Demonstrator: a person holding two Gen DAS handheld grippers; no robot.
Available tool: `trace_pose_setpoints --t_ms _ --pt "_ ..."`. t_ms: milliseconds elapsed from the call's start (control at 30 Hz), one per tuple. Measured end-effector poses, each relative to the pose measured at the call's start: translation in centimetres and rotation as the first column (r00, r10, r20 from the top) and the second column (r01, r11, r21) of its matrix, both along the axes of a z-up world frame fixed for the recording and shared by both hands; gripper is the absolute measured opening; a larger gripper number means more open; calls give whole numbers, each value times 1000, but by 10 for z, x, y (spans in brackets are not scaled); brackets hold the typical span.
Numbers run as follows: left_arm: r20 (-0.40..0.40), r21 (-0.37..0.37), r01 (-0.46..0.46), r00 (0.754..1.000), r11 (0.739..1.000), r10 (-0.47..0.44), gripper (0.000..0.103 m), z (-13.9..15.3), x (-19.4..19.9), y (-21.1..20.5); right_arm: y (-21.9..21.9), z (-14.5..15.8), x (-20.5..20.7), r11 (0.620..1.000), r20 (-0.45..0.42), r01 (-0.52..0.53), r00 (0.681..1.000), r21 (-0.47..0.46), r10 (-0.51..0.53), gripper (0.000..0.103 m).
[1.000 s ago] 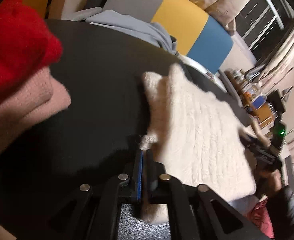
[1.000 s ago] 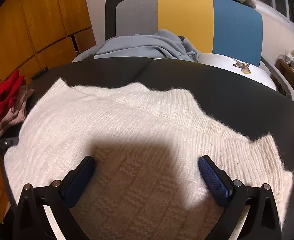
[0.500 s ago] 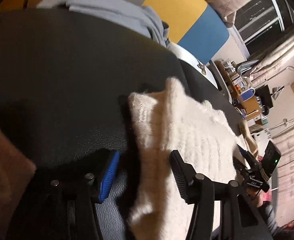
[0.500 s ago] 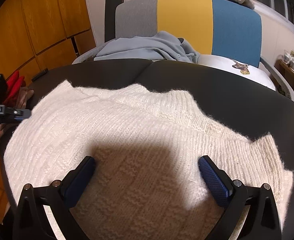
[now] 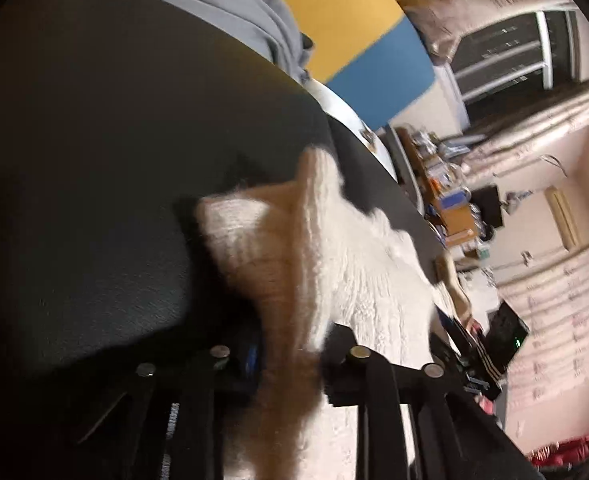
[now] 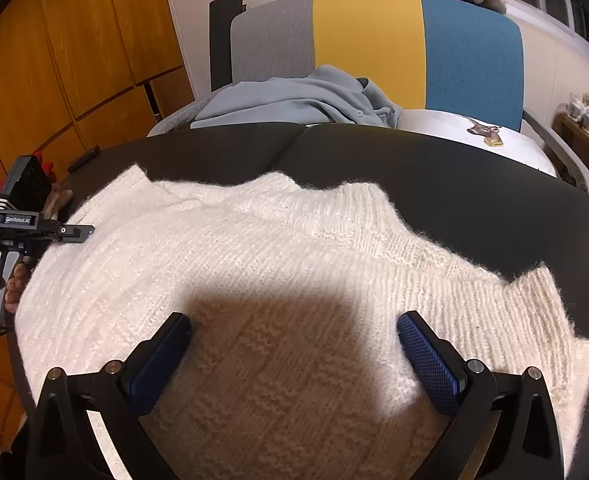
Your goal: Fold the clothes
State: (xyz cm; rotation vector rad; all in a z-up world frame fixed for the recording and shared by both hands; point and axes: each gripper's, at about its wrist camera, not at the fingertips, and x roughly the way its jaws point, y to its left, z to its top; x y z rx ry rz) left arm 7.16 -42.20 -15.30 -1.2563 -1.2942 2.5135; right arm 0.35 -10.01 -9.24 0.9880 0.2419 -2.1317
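Note:
A cream knitted sweater [image 6: 278, 264] lies spread on a round black table [image 6: 454, 184]. My right gripper [image 6: 294, 344] is open, its blue-padded fingers [image 6: 430, 360] wide apart just above the sweater's near part. My left gripper [image 5: 290, 348] has the sweater's left edge [image 5: 278, 264] bunched between its fingers and lifted off the table; the view is blurred. In the right wrist view the left gripper [image 6: 66, 230] sits at the sweater's left edge.
A grey-blue garment [image 6: 306, 100] lies on a grey, yellow and blue chair [image 6: 374, 40] behind the table. Red and pink clothes [image 6: 48, 170] sit at the table's left. Wooden cabinets [image 6: 74, 60] stand left. Cluttered shelves [image 5: 446, 196] stand right.
My left gripper opened, moved along the sweater's left edge and closed on it again, lifting the edge. My right gripper has stayed open and still.

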Motion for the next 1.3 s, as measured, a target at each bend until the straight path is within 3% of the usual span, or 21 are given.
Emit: trace_pose_setpoints --t_ms 100,167,233,500,833,967,1300 --pt "5 -40 -41 999 998 41 16 13 -6 -14 8 7 -3 997 65 -36 997 -61 40 103" --pt "15 -90 -45 999 995 47 16 23 -8 -19 21 17 -6 982 157 -103 979 -160 128 103" --pt "22 -129 -45 999 991 48 16 32 -7 -25 33 28 -4 967 200 -166 958 -192 204 103" --pt "35 -194 -31 999 981 39 16 59 8 -38 43 43 29 891 261 -453 862 15 434 103" --pt "46 -229 2 999 973 9 16 81 8 -27 54 4 24 800 284 -557 822 224 493 103" --pt "20 -165 -1 1000 986 4 16 86 11 -24 59 -4 29 812 224 -539 839 222 495 103" --pt "-166 33 -18 986 999 23 16 134 25 16 78 -7 37 884 122 -441 896 155 426 103"
